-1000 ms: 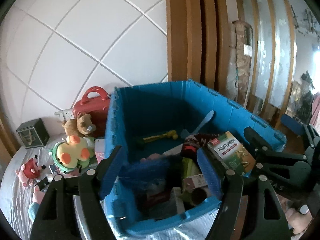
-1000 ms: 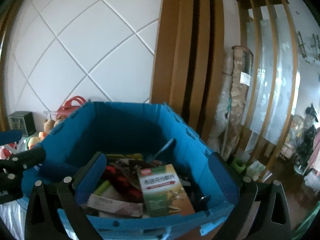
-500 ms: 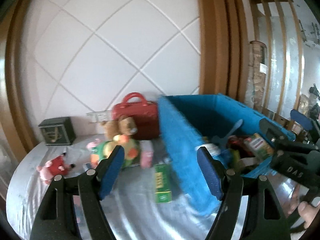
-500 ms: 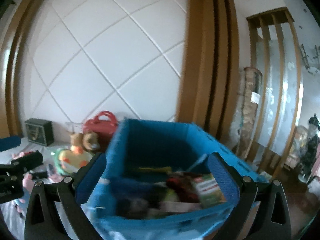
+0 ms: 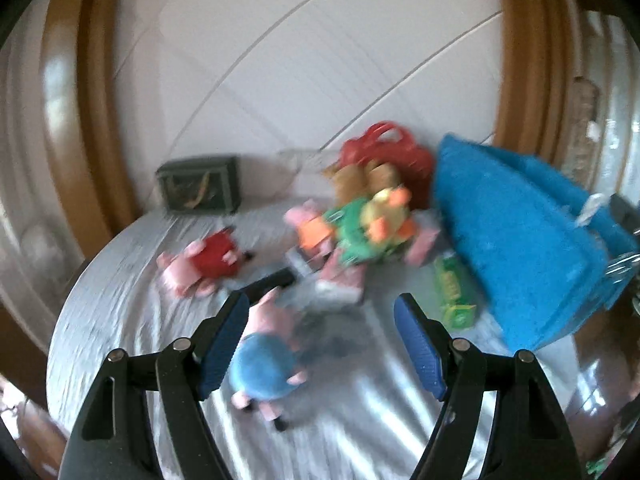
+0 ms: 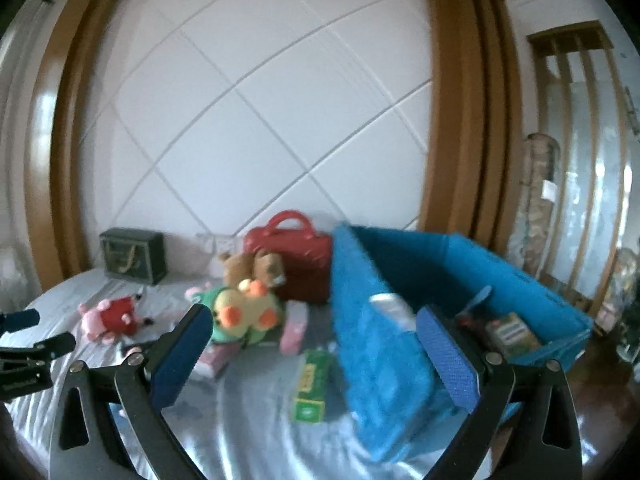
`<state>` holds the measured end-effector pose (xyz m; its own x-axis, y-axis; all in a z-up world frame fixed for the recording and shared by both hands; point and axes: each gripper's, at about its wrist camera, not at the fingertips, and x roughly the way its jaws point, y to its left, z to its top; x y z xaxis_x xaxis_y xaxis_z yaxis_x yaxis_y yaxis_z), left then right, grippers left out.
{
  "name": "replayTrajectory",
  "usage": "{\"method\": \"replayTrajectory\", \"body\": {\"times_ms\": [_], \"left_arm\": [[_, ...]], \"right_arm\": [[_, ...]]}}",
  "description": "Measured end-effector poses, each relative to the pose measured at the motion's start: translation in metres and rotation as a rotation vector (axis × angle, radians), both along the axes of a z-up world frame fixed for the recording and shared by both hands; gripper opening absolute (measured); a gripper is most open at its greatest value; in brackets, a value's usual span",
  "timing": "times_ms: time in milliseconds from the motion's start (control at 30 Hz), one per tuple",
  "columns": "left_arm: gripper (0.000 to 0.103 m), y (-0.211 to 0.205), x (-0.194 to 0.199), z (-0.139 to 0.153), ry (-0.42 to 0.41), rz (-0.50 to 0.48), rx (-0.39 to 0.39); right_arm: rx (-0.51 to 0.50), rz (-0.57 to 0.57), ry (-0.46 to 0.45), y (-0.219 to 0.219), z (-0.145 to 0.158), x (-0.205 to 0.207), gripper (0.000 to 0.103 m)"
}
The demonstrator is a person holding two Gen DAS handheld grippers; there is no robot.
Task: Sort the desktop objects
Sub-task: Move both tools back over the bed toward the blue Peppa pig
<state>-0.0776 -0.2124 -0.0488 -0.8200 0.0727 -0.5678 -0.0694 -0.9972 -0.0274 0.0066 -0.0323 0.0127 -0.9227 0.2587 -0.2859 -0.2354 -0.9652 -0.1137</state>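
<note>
The left tool (image 5: 320, 320) hangs over the grey-sheeted counter (image 5: 120, 308) with its blue pads spread wide apart and nothing between them but air — below its left pad lies a pig plush in a blue dress (image 5: 266, 360), flat on the sheet and blurred. Farther back a second pig plush in red (image 5: 204, 264) lies on its side, well apart from the heap of toys near the blue bin (image 5: 516, 248). In that heap a yellow duck plush (image 6: 244, 312) in green rests against a brown teddy bear (image 6: 252, 266), with a red handbag (image 6: 296, 256) behind them touching the bin's left wall. A green box (image 6: 312, 384) lies flat just beside that wall. The right tool (image 6: 312, 344) is also wide apart and empty, held above the counter at the bin's near corner; the bin holds a carton (image 6: 512, 332) and other items too blurred to name. A dark green case (image 6: 132, 256) stands at the back by the wall.
</note>
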Motion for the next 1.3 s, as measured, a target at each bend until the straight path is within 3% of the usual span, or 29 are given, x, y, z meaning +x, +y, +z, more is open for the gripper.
{"method": "replayTrajectory", "body": {"times_ms": [167, 367, 700, 933, 1300], "left_arm": [[0.075, -0.042, -0.021, -0.035, -0.103, 0.101, 0.02], [0.075, -0.059, -0.053, -0.062, -0.21, 0.196, -0.008], [0.075, -0.039, -0.116, -0.108, -0.387, 0.222, -0.043], [0.075, -0.032, -0.154, -0.14, -0.503, 0.21, -0.042], [0.075, -0.06, -0.194, -0.194, -0.711, 0.213, 0.001]], "right_arm": [[0.021, 0.066, -0.053, -0.024, -0.015, -0.028, 0.103], [0.008, 0.168, -0.142, -0.032, -0.048, -0.081, 0.103], [-0.094, 0.273, -0.366, -0.015, -0.12, -0.184, 0.103], [-0.137, 0.281, -0.491, -0.012, -0.159, -0.227, 0.103], [-0.22, 0.288, -0.642, -0.032, -0.207, -0.278, 0.103]]}}
